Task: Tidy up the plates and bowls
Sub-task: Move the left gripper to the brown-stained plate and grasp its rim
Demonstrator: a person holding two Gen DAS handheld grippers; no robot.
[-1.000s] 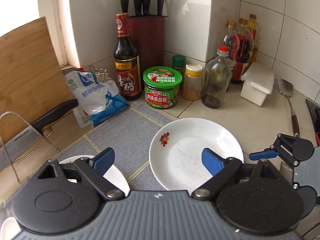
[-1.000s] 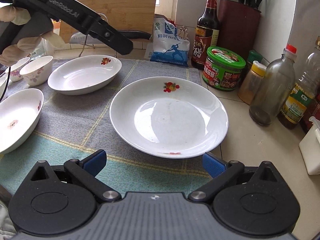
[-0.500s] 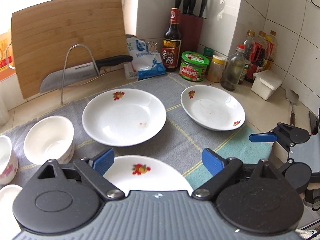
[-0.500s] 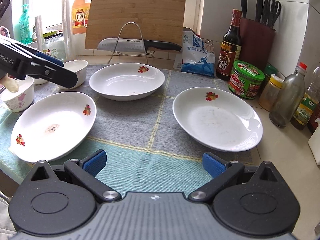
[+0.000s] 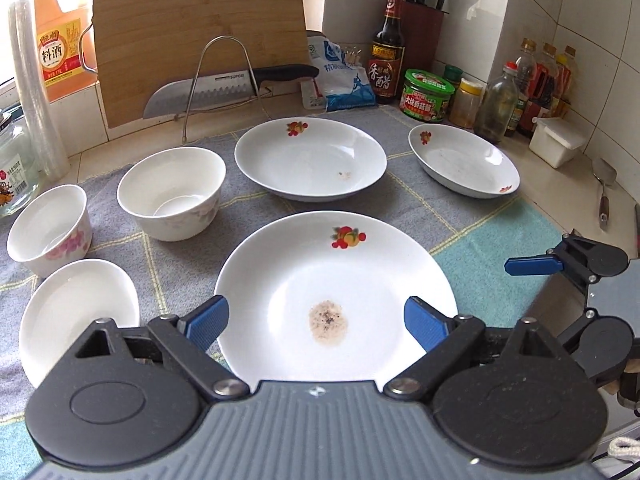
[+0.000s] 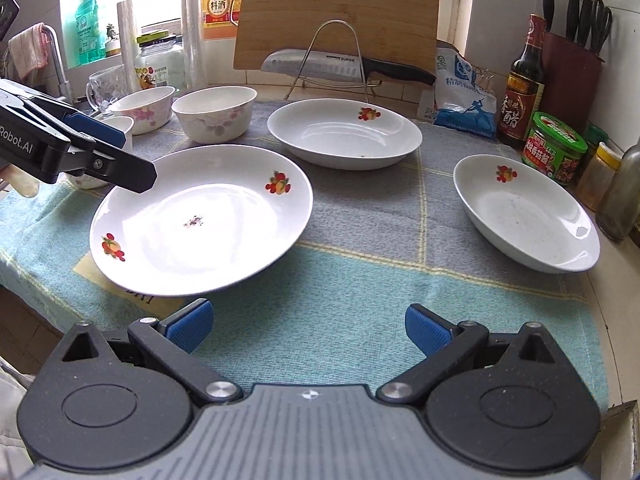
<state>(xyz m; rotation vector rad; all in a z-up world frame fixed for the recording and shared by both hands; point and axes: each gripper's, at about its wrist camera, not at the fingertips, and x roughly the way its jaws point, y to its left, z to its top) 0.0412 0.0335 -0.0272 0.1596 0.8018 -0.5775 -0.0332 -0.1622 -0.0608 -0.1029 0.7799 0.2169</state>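
Presently the left gripper (image 5: 316, 318) hangs over the near plate (image 5: 334, 296) at the lower centre of the left wrist view, jaws spread wide and grasping nothing; the right gripper (image 6: 308, 326) is likewise released, its pads framing only bare mat (image 6: 360, 300) at the bottom of its own frame. The near plate carries a brownish food residue (image 5: 328, 323) at its centre. In the right wrist view this plate sits at the left, and its near rim seems to stand clear of the cloth, close to the mat's front edge; whether it is tilted or merely lens-distorted cannot be told. Two more plates lie apart from it, the middle plate (image 5: 310, 158) at upper centre and the far plate (image 5: 464, 160) at upper right, and three bowls (image 5: 172, 192) crowd the left side. Judged risks: a pinch on the thin glazed rim may slip, dropping the plate on the mat or off the front edge; stacking it beneath another would smear the residue; a sweep to the left could knock the closely spaced bowls; the knife (image 5: 224, 90) on the wire rack at upper centre stands within reach of a careless lift.
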